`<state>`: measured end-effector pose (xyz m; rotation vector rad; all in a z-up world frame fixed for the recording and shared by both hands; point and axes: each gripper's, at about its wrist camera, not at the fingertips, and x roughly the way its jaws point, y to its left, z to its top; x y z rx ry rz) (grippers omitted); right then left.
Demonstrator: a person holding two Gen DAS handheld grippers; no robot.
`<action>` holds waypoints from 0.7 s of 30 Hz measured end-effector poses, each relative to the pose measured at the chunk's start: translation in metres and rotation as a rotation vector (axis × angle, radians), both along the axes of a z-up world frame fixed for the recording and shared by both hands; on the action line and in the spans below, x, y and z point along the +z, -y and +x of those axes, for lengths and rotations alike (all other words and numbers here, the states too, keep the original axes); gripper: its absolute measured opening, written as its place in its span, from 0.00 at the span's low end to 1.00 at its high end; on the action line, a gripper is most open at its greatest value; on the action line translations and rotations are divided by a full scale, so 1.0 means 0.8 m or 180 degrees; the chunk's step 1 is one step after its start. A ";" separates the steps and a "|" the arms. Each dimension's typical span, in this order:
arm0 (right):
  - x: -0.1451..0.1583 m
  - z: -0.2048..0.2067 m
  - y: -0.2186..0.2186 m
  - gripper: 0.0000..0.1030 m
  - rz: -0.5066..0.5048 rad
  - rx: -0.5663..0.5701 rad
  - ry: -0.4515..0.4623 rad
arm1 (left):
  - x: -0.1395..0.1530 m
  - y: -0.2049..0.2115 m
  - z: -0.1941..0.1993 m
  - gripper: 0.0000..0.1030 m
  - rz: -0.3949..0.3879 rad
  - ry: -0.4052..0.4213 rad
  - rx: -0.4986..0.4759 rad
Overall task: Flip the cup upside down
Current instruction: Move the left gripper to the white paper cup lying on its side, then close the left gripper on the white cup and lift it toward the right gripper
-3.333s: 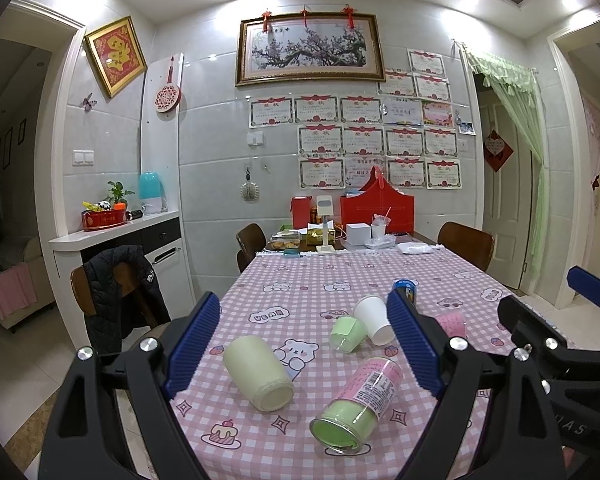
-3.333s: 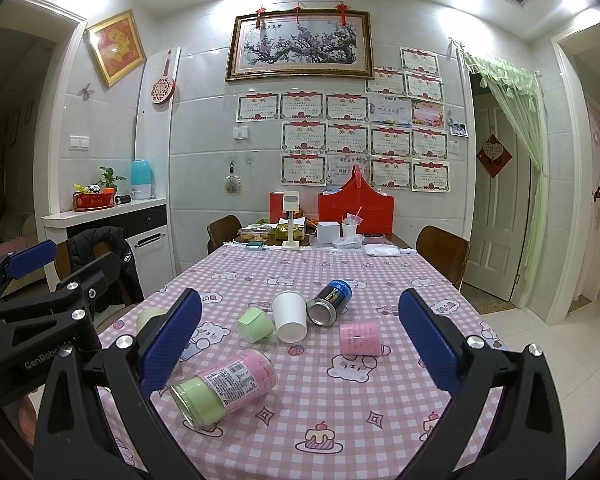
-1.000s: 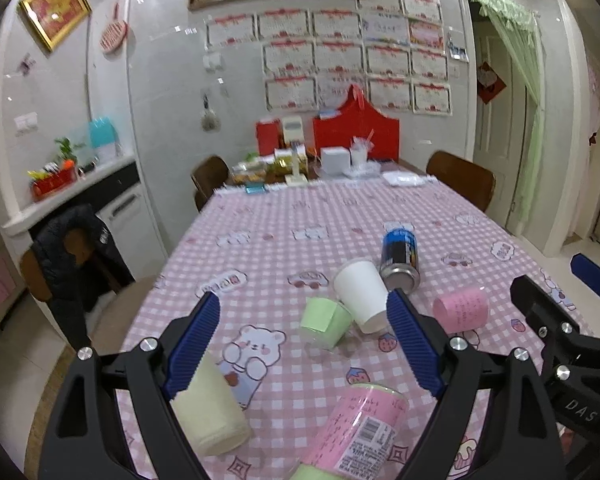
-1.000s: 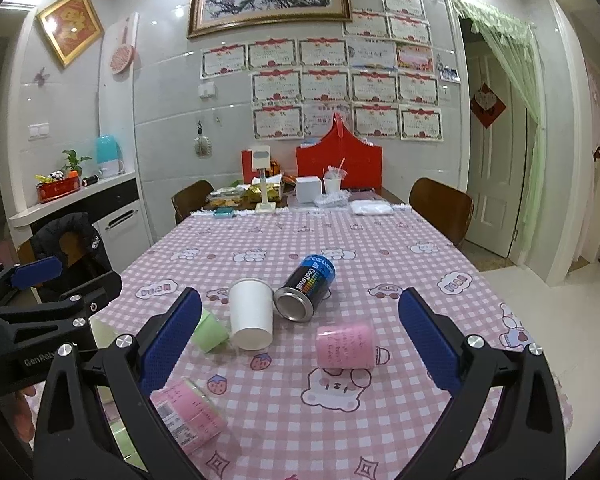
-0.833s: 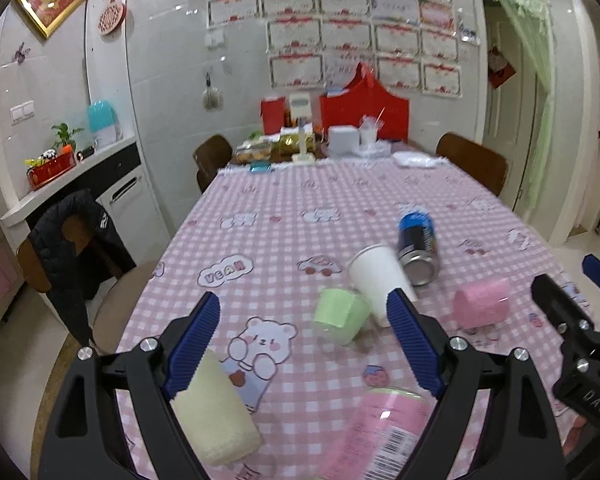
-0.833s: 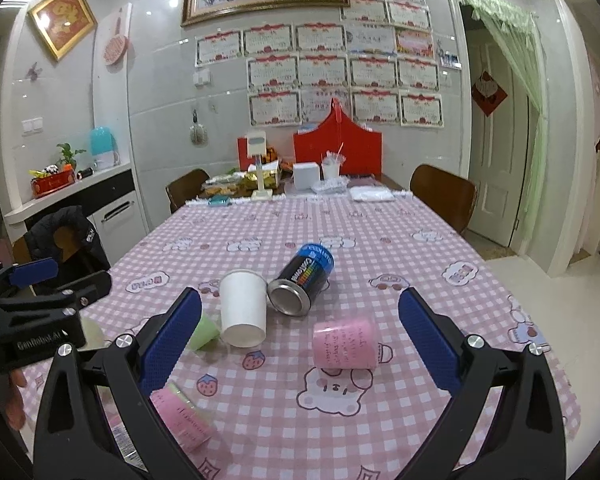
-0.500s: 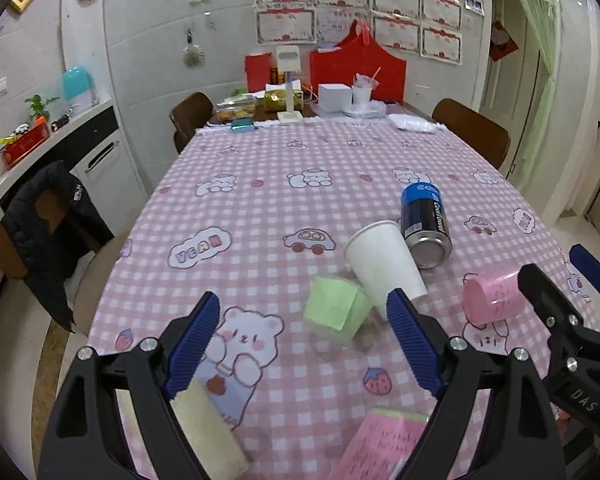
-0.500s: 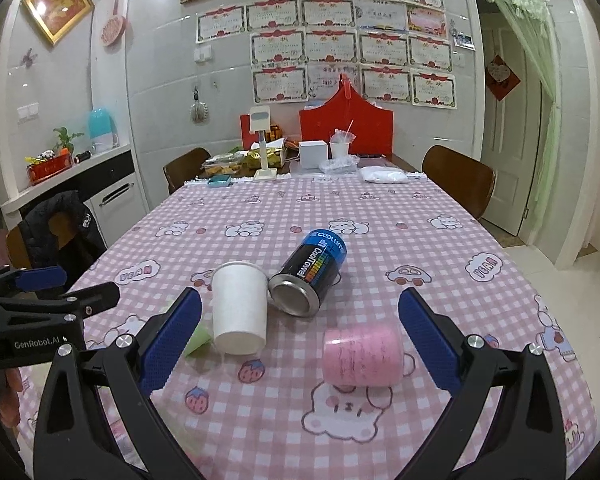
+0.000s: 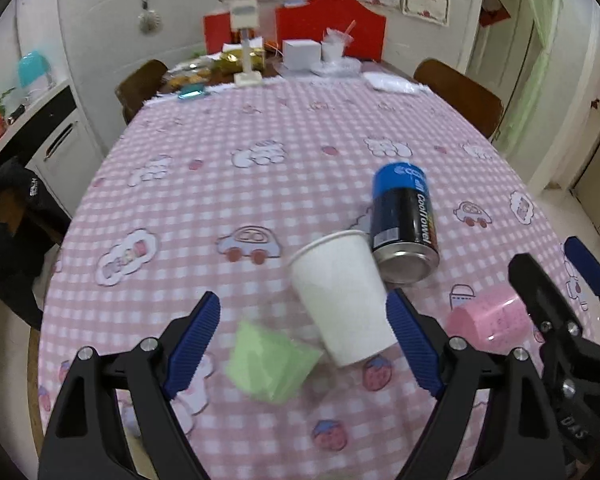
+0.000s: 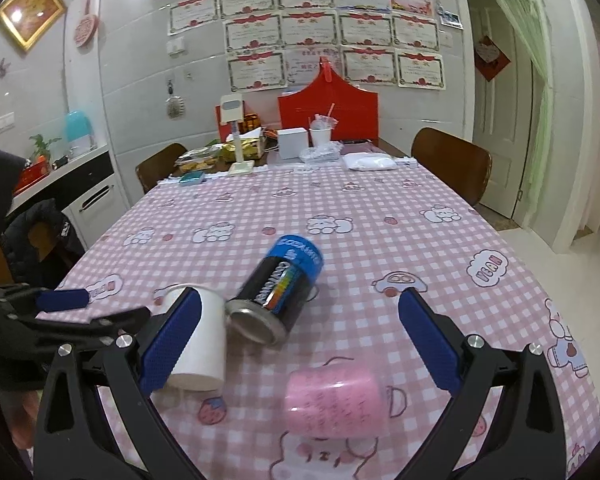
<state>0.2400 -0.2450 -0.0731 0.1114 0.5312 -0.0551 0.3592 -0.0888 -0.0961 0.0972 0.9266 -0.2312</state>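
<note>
White cup (image 9: pixel 342 296) on side beside can (image 9: pixel 404 224); both tongs (image 9: pixel 302 336) (image 10: pixel 296 338) spread.

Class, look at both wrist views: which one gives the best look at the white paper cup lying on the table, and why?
The left wrist view: the white paper cup lies on its side in full sight between the open jaws. In the right wrist view, the right gripper's left finger covers part of it.

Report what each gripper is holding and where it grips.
Nothing is held. The left gripper is open over the green cup; the right gripper is open above the pink cup.
</note>
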 end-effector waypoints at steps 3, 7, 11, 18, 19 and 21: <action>-0.005 0.007 0.007 0.92 0.0002 -0.0032 -0.0041 | -0.011 0.016 0.015 0.81 0.0026 -0.0075 -0.0023; -0.014 0.017 0.018 0.92 0.0039 -0.0037 -0.0104 | -0.027 0.031 0.029 0.81 0.0134 -0.0160 -0.0084; -0.022 0.025 0.020 0.92 0.0086 -0.0010 -0.0158 | -0.041 0.038 0.042 0.81 0.0154 -0.0267 -0.0146; -0.030 0.034 0.022 0.92 0.0148 0.0048 -0.0239 | -0.058 0.040 0.054 0.69 0.0094 -0.0437 -0.0171; -0.031 0.036 0.022 0.92 0.0156 0.0054 -0.0249 | -0.058 0.040 0.054 0.69 0.0100 -0.0430 -0.0176; -0.032 0.036 0.022 0.92 0.0181 0.0076 -0.0268 | -0.058 0.040 0.053 0.69 0.0094 -0.0422 -0.0180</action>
